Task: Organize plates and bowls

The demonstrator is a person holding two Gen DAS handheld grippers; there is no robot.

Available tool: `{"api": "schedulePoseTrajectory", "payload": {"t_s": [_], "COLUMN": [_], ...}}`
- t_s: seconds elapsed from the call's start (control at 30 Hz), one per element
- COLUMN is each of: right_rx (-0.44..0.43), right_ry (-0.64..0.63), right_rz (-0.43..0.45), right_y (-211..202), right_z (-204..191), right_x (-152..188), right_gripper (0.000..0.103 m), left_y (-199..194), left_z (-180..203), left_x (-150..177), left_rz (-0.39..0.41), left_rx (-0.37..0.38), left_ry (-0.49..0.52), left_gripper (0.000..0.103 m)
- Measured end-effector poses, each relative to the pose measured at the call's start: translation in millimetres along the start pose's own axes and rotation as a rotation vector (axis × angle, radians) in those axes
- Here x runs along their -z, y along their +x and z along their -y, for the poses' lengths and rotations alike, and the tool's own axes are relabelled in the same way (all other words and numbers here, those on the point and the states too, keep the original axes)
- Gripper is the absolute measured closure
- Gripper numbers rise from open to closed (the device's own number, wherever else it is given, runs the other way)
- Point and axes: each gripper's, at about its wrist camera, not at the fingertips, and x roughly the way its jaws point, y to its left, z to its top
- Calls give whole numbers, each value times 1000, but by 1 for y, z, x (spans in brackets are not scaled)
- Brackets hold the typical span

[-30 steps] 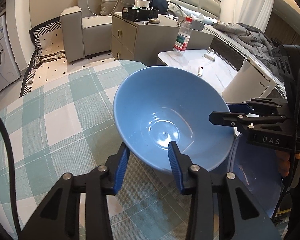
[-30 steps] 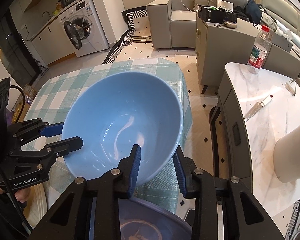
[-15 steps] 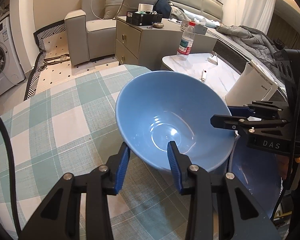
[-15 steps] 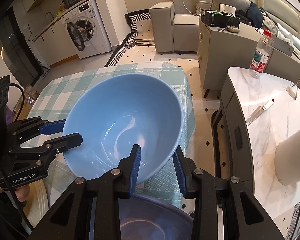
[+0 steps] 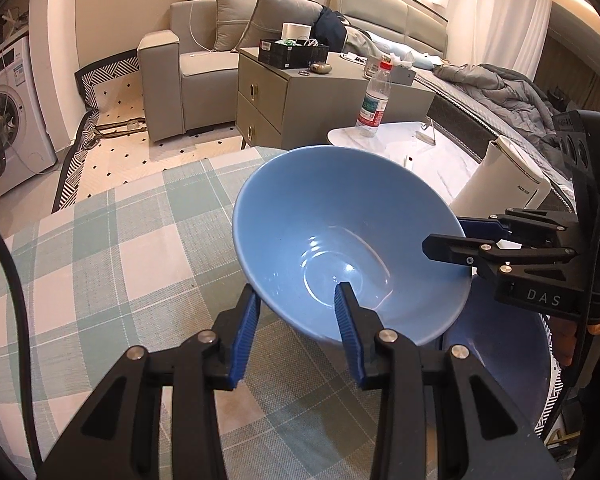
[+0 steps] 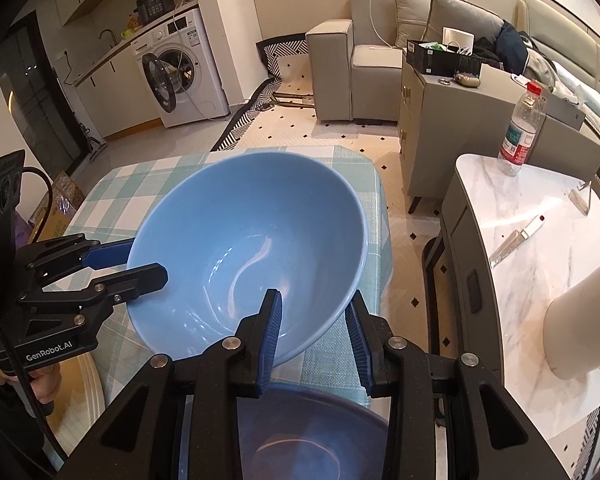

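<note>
The light blue bowl [image 5: 340, 240] is held in the air by two grippers at once, tilted, above the checked tablecloth [image 5: 100, 260]. In the left wrist view, the left gripper [image 5: 296, 312] is clamped on the near rim of the bowl: one blue-padded finger lies inside the bowl, the other presses against the outer wall. In the right wrist view, the right gripper [image 6: 314, 332] is closed on the rim in the same way, one pad inside and one outside. Each gripper is seen by the other camera at the side of the bowl, pinching the rim across from it. A bare hand [image 6: 40, 384] is seen wrapped around the handle of the left gripper, at the lower left of the bowl.

Directly beneath the bowl, on its right-gripper side, a darker blue bowl [image 6: 300, 432] is seen, partly hidden by the gripper fingers. The tablecloth, in pale green and white checks, spreads out under and to the left of the bowl. To the right of the bowl stands a white marble counter [image 6: 540, 280], on which a clear water bottle [image 6: 522, 128] with a red cap and a white kettle-like appliance [image 5: 504, 184] are placed. Beyond the bowl a grey cabinet [image 5: 284, 100] and a grey sofa [image 5: 196, 56] are seen, and far to the left a white washing machine [image 6: 180, 76].
</note>
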Motion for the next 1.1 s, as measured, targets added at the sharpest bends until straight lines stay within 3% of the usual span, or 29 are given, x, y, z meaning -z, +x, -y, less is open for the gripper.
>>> {"api": "schedulePoseTrajectory", "payload": {"t_s": [1.1], "right_rx": [27], "right_ry": [3], "right_rz": [120], "right_y": [-90], "right_z": [-26], "right_x": [21], "right_gripper": [69], "left_y": [-69], "left_z": [27], "left_x": [5], "left_rz": [114], "left_rx": [4], "left_ry": [61], "left_gripper": [66]}}
